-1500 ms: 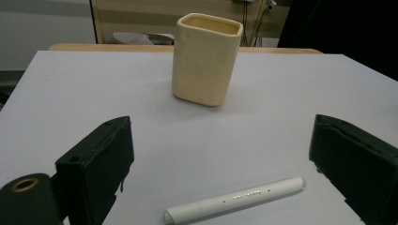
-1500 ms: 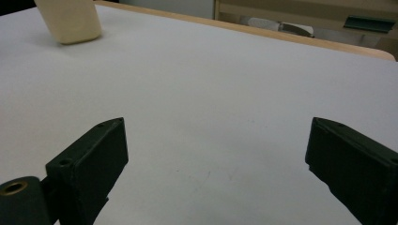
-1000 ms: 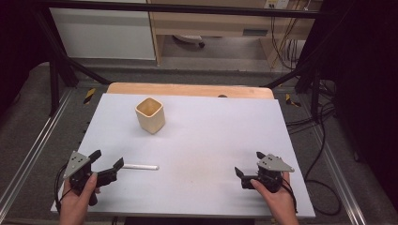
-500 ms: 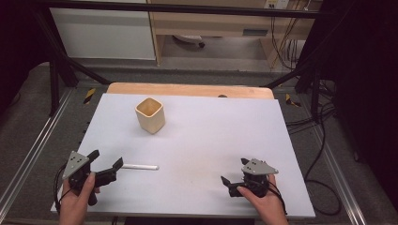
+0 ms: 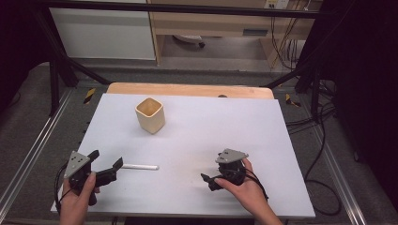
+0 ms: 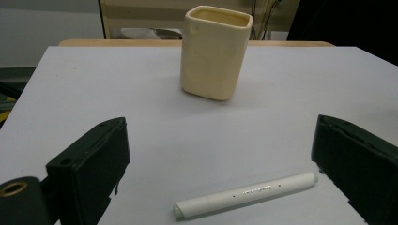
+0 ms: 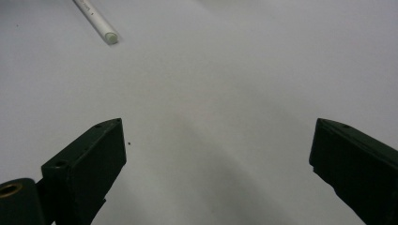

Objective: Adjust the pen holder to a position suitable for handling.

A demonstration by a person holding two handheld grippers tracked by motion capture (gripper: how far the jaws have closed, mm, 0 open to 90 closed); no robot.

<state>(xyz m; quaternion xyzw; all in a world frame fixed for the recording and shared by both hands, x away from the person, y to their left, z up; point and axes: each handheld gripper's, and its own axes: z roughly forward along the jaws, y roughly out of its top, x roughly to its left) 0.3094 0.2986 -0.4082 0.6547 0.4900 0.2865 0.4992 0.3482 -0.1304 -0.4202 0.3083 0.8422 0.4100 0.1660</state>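
Note:
A white tube-shaped stick (image 5: 139,166) lies flat on the white table (image 5: 197,122) near its front left. In the left gripper view the stick (image 6: 246,193) rests just ahead of the jaws, tilted slightly. My left gripper (image 5: 109,165) is open at the stick's left end, holding nothing. A cream square cup (image 5: 150,115) stands upright farther back; the cup (image 6: 214,51) is empty as far as I can see. My right gripper (image 5: 210,179) is open at the front, right of centre, pointing left. The stick's end (image 7: 97,21) shows far off, ahead of its jaws.
A wooden board edge (image 5: 187,89) runs along the table's far side. Metal frame rails (image 5: 28,154) flank the table, and cables (image 5: 324,140) hang off to the right. Bare white table surface lies between the two grippers.
My right gripper has moved left and inward along the front of the table, turning toward the stick. The left gripper, stick and cup have stayed where they were.

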